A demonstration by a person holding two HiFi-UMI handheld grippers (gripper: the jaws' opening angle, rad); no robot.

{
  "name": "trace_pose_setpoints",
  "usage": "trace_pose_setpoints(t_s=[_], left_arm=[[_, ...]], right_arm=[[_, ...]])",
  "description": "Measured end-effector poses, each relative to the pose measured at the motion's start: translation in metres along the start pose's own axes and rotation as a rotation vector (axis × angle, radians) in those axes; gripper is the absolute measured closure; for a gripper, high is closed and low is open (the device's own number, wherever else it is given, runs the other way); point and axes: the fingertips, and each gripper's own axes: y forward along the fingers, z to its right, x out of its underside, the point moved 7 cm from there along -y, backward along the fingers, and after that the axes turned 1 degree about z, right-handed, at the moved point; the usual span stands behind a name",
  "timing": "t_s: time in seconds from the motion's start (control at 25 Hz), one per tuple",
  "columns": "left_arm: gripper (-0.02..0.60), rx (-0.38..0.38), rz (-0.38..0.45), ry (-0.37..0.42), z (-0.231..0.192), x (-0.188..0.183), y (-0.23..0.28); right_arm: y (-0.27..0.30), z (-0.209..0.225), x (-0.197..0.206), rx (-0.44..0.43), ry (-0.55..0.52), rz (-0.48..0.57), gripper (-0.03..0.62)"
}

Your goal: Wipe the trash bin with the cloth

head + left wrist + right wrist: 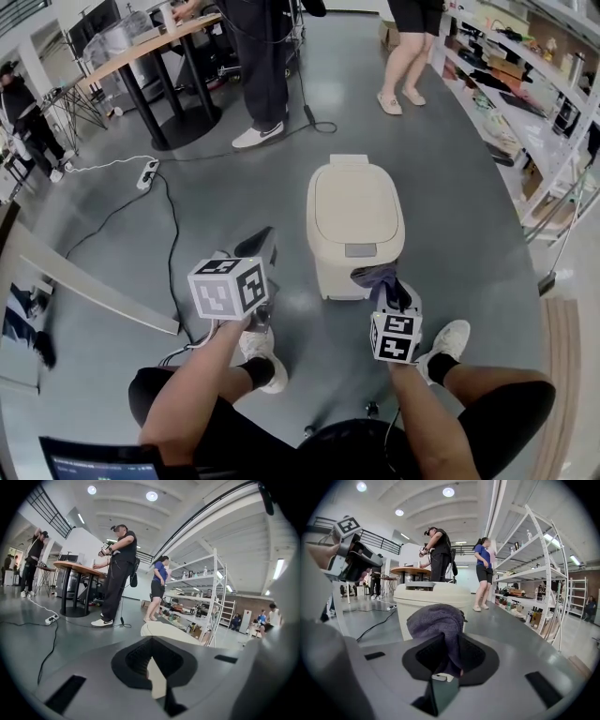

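Trash bin stands on the grey floor directly in front of the person. It is cream-coloured, the lid is down, and a grey latch plate sits at the lid's front edge. Right gripper is clenched on the cloth, a purple-grey wad bunched up between the jaws and bulging out above them. In the head view the cloth sits at the bin's near right corner, low on the front wall; whether it actually touches the wall cannot be told. In the right gripper view the bin fills the space just behind the cloth. Left gripper is held to the left of the bin, apart from it and above the floor. Its jaws are drawn together with nothing gripped, and the left gripper view shows only the bin's lid beyond them. The person's two white shoes are planted on either side, close to the bin's front. A white power strip lies on the floor well to the left, with a dark cable trailing from it toward the person. A round-footed table is at far left. White shelving loaded with small goods runs along the right side. Two people stand beyond the bin, one in dark trousers and white shoes, the other bare-legged in pale flats.
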Motion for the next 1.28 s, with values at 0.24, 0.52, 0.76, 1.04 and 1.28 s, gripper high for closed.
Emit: trace_pose_setpoints(t_s=[0.24,0.52,0.76,1.04,1.28], left_arm=[[0.584,0.008,-0.01,0.011,0.004,0.003,0.0],[0.584,0.002,-0.013,0.025,0.002,0.005,-0.002],[0.584,0.008,-0.018,0.024,-0.004,0.011,-0.007],[0.584,0.009,-0.01,0.03,-0.014,0.016,-0.014],[0.584,-0.001,-0.019,0.043,-0.023,0.021,-0.015]], right_arm=[[0.007,0.021,0.01,0.03,0.024,-0.034,0.516],[-0.002,0.009,0.023,0.005,0.01,-0.01,0.516],[0.0,-0.057,0.041,-0.132,-0.012,-0.022,0.516],[0.03,-0.122,0.048,-0.224,-0.042,-0.067,0.516],[0.05,-0.127,0.064,-0.192,-0.062,-0.136,0.516]])
